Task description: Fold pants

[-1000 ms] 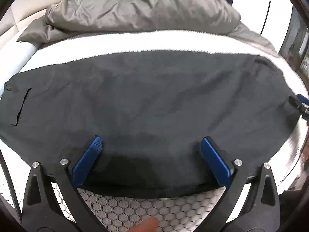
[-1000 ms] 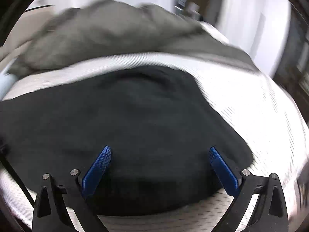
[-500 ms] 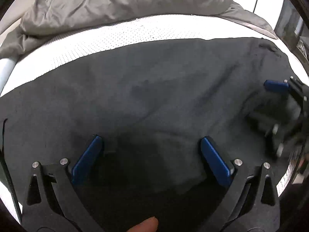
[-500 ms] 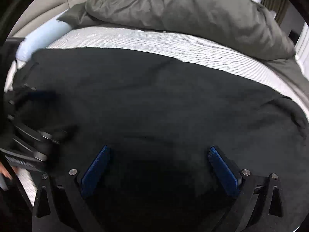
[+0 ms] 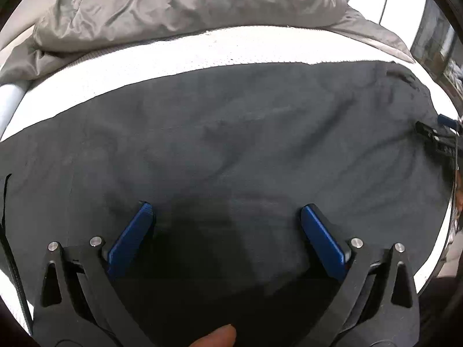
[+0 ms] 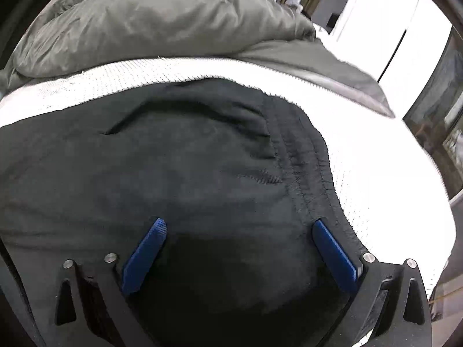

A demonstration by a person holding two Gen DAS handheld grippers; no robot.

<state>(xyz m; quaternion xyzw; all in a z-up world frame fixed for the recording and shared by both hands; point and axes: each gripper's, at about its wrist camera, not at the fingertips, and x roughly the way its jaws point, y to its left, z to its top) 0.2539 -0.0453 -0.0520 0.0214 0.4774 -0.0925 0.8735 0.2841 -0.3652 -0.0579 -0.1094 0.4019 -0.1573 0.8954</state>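
Left wrist view first: the dark pants (image 5: 231, 144) are spread flat across the white mattress (image 5: 202, 49), nearer the camera than the rumpled grey duvet (image 5: 188, 3) heaped along the mattress's far side. The left gripper (image 5: 225, 219) hangs over the pants' near edge with its blue fingers (image 5: 130, 237) spread wide, nothing between them. A fingertip (image 5: 217, 337) of the person peeks in at the bottom. Off at the pants' right end you can just catch the other tool.

Right wrist view: the right gripper (image 6: 237, 231) is spread wide too, empty, over the waistband (image 6: 301, 156) end of the pants (image 6: 144, 167), the ribbed stitched band running just beside its right finger (image 6: 332, 254). White mattress (image 6: 376, 159) lies beyond the band, duvet (image 6: 159, 20) behind.

Handling guess: soft, light, floppy cotton-ish fabric that'll sag and wrinkle, not slippery. I'd pinch the thicker waistband with the right and the near edge with the left, since the band gives the firmest bite.
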